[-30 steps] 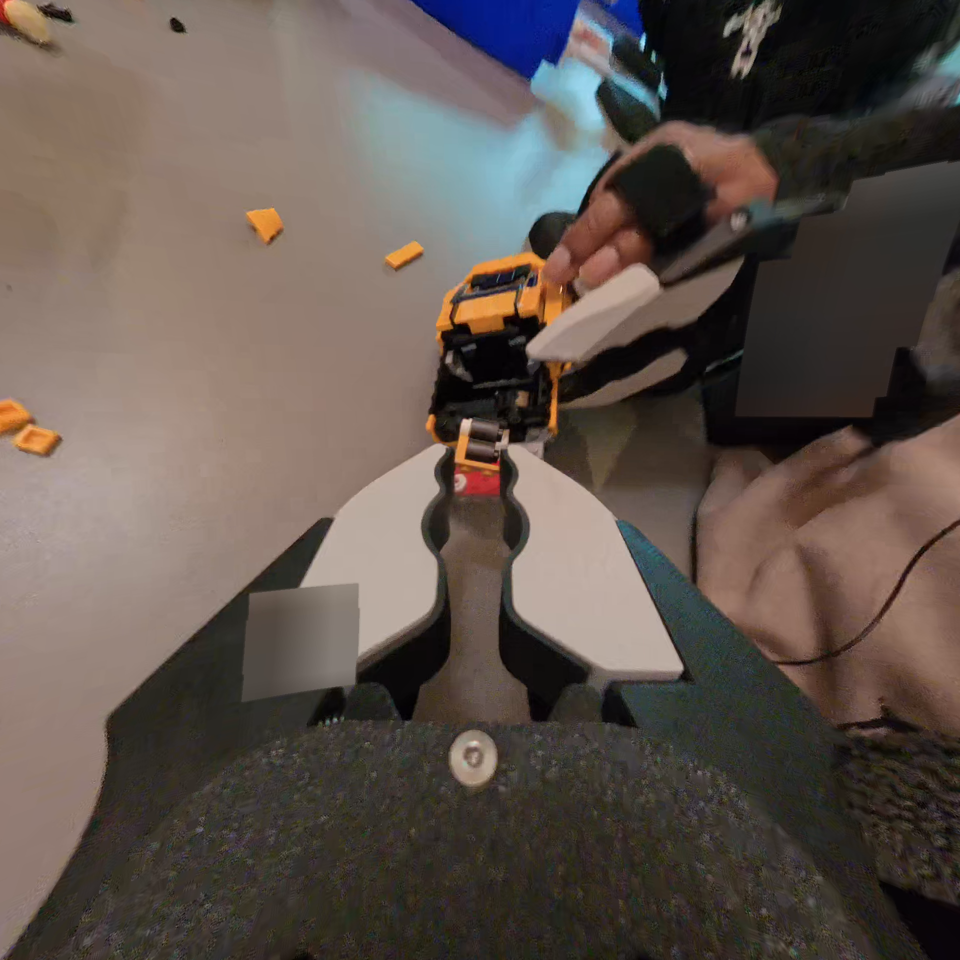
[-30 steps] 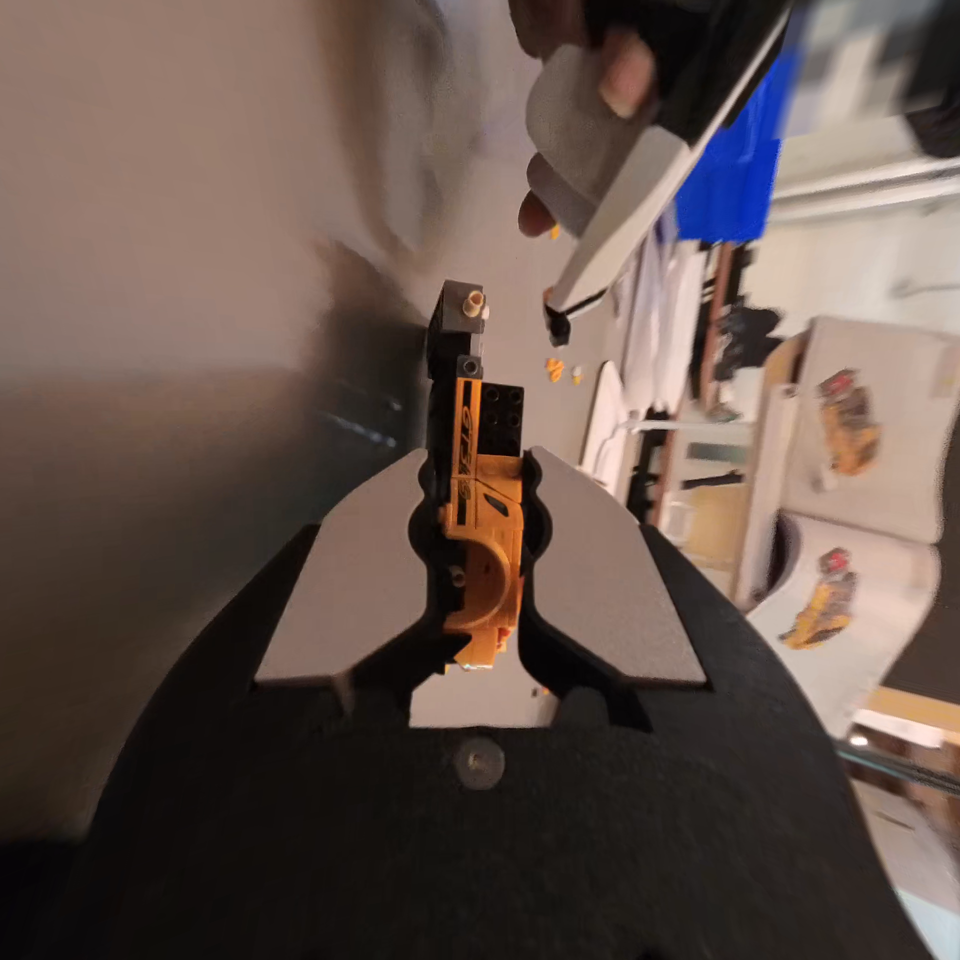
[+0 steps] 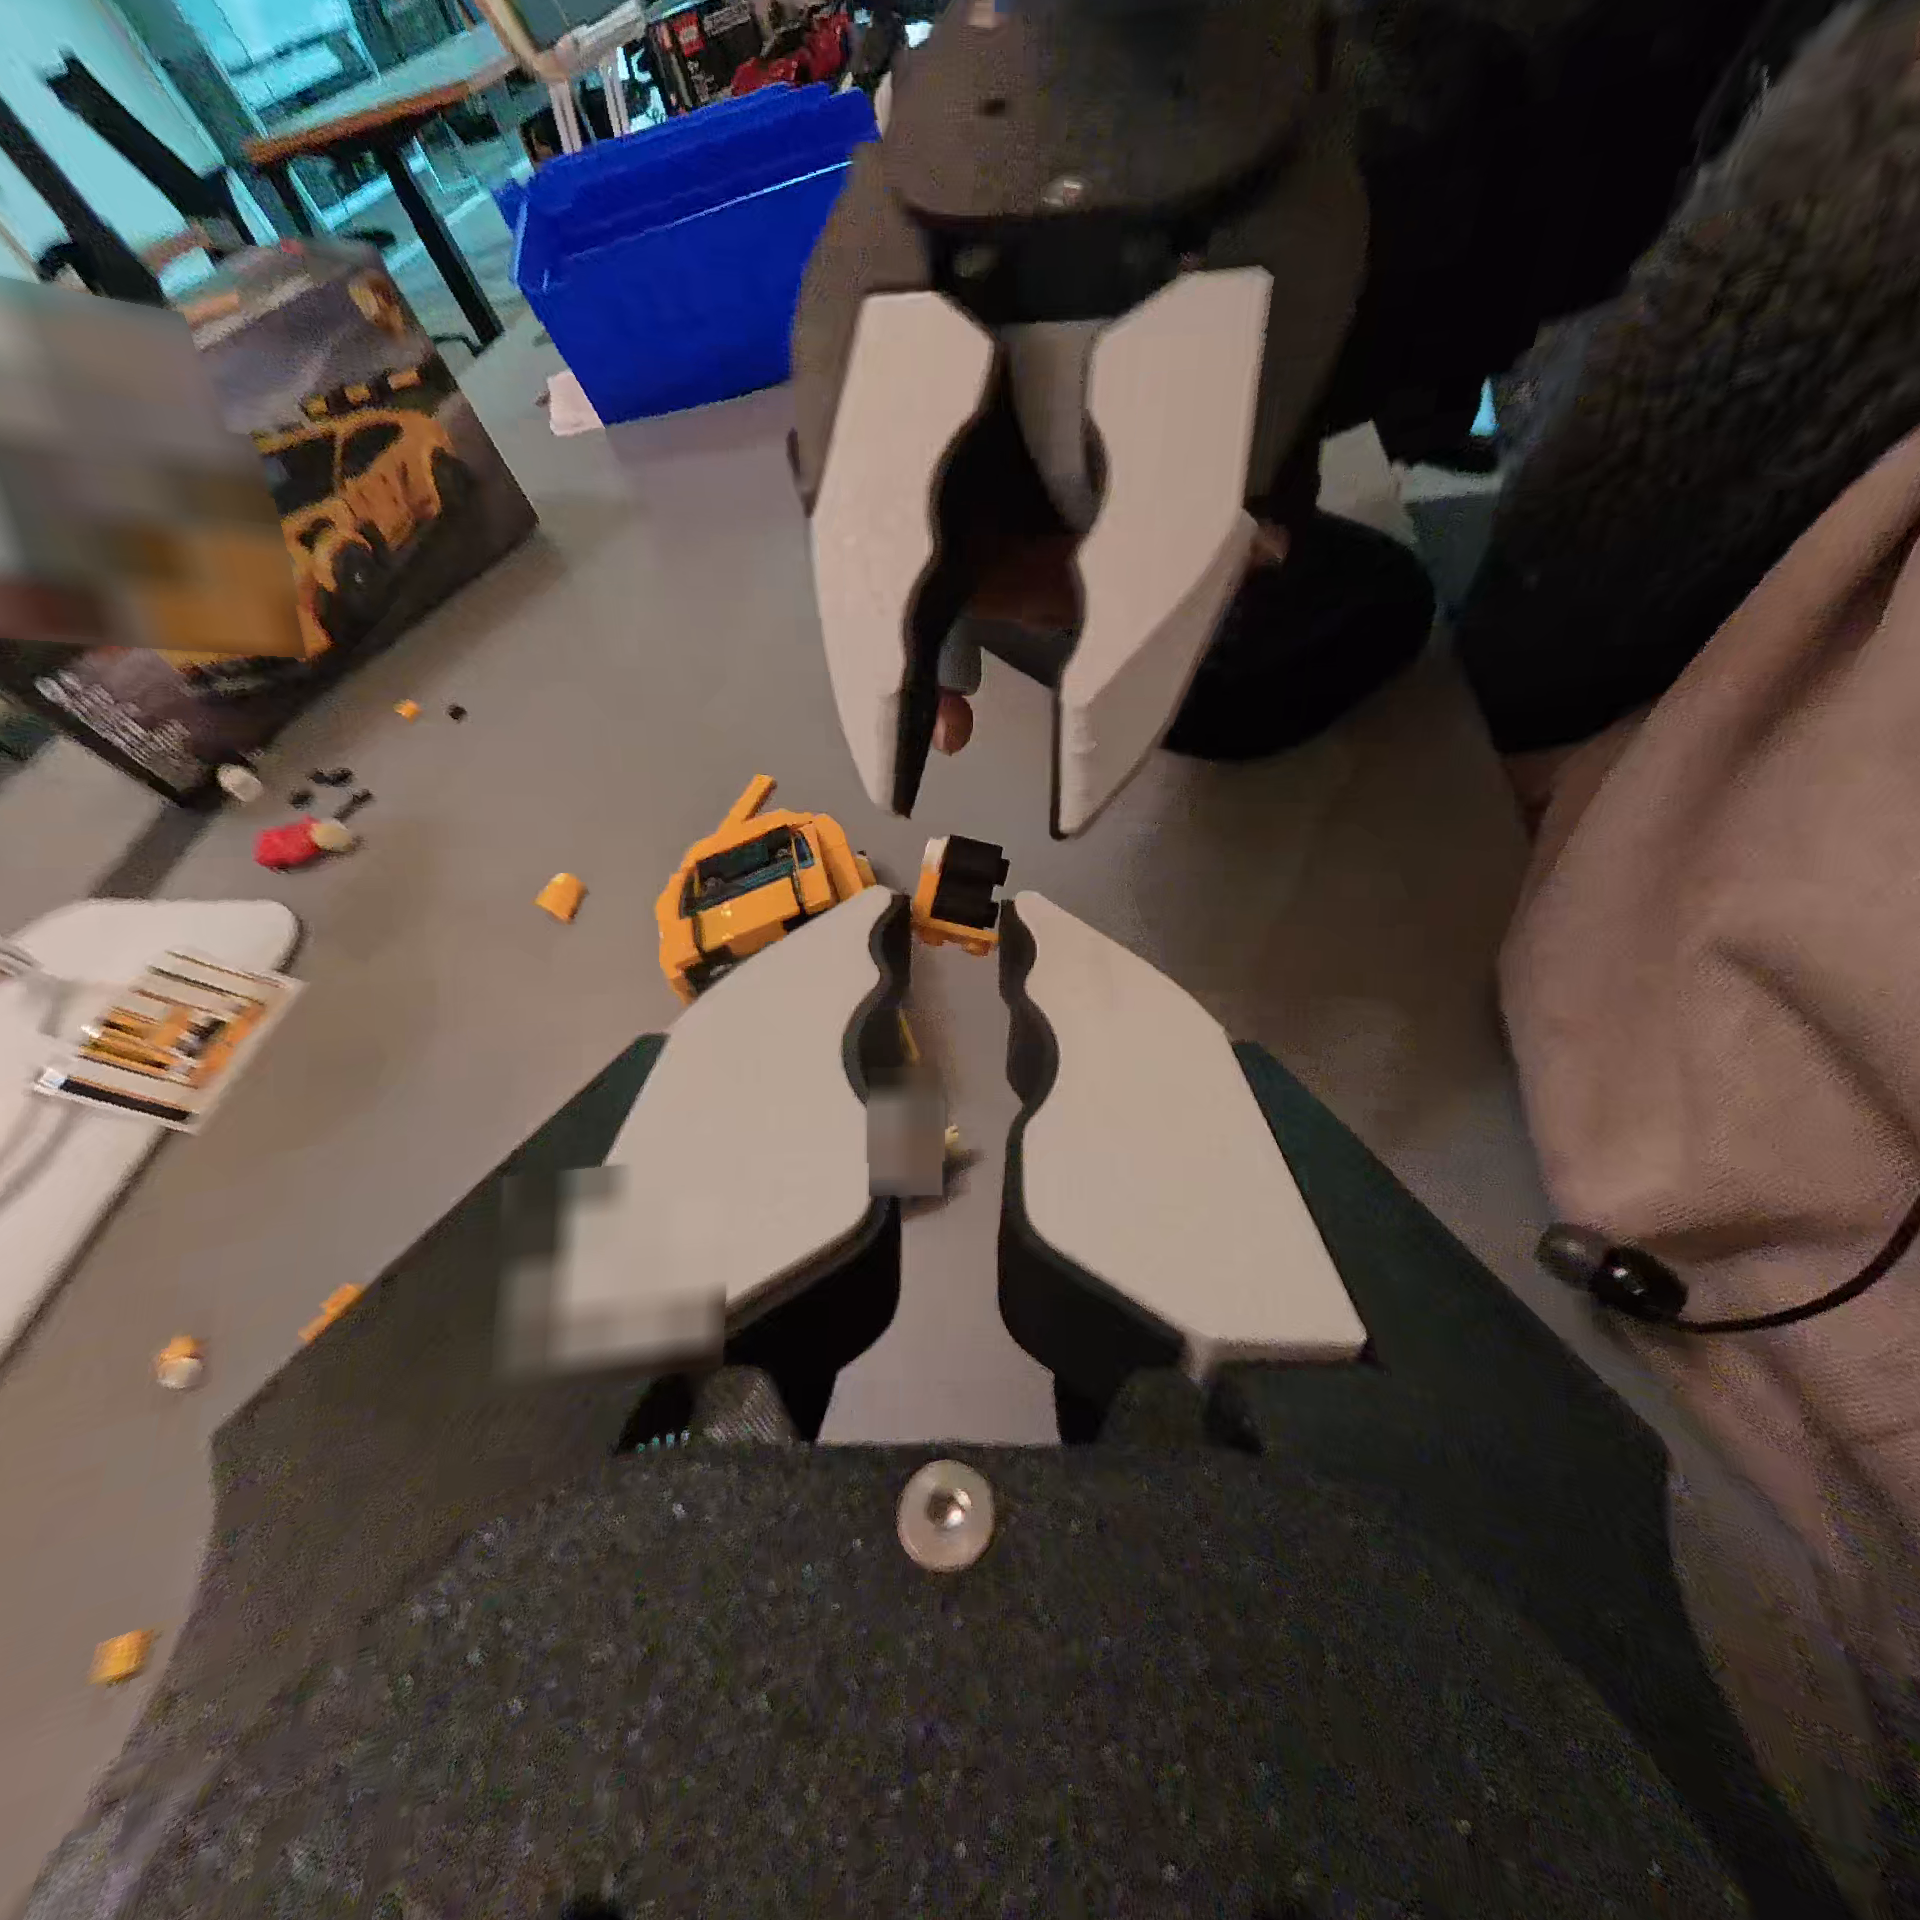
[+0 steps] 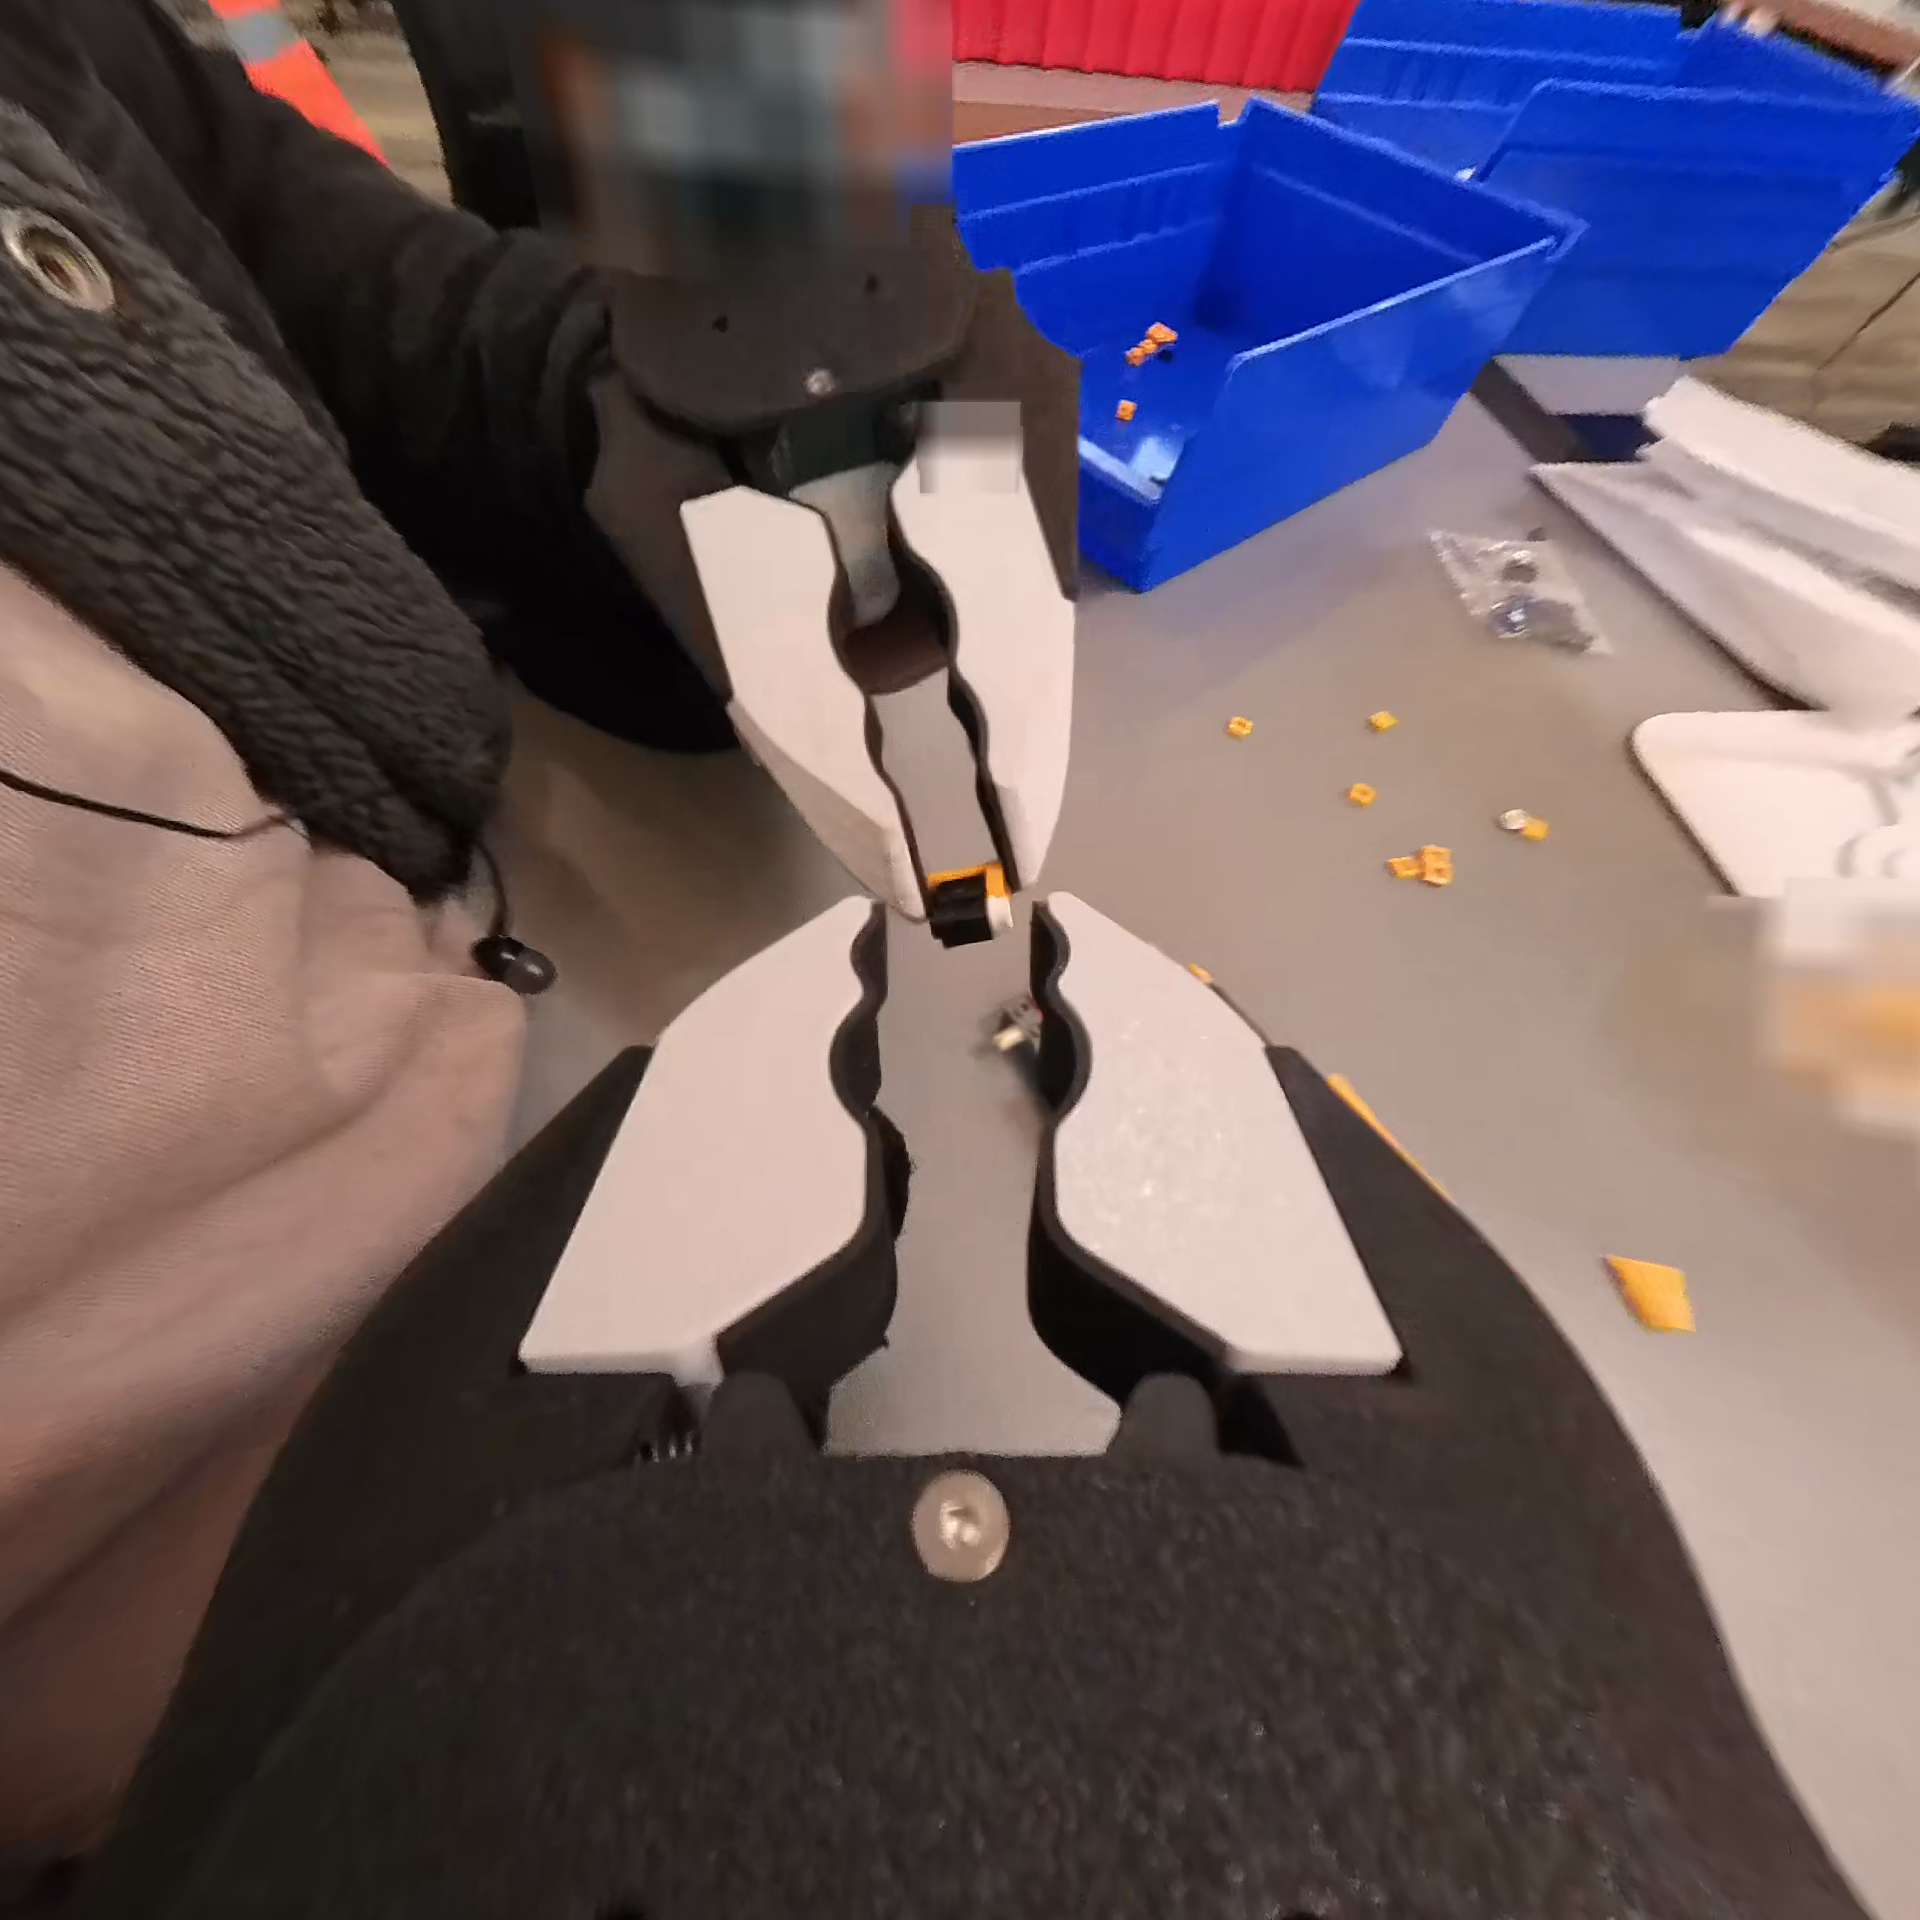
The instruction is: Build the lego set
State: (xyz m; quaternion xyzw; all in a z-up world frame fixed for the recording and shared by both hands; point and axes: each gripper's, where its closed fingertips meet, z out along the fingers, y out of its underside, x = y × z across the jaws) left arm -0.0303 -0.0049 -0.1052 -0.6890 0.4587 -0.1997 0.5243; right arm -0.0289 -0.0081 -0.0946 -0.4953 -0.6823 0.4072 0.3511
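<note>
The left gripper [image 4: 971, 894] is clamped on a small orange-and-black brick chunk [image 3: 961, 894], held up over the middle of the grey bench [image 3: 623, 644]. The right gripper [image 4: 956, 920] sits apart right beside it, nothing in it. Looks light, stiff, and snap-apart, so I'd pinch the flat sides.

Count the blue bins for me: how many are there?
2. One bin stands nearer, with a few orange bits inside. A second bin sits right behind it, to the right. More may lie out of frame.
</note>
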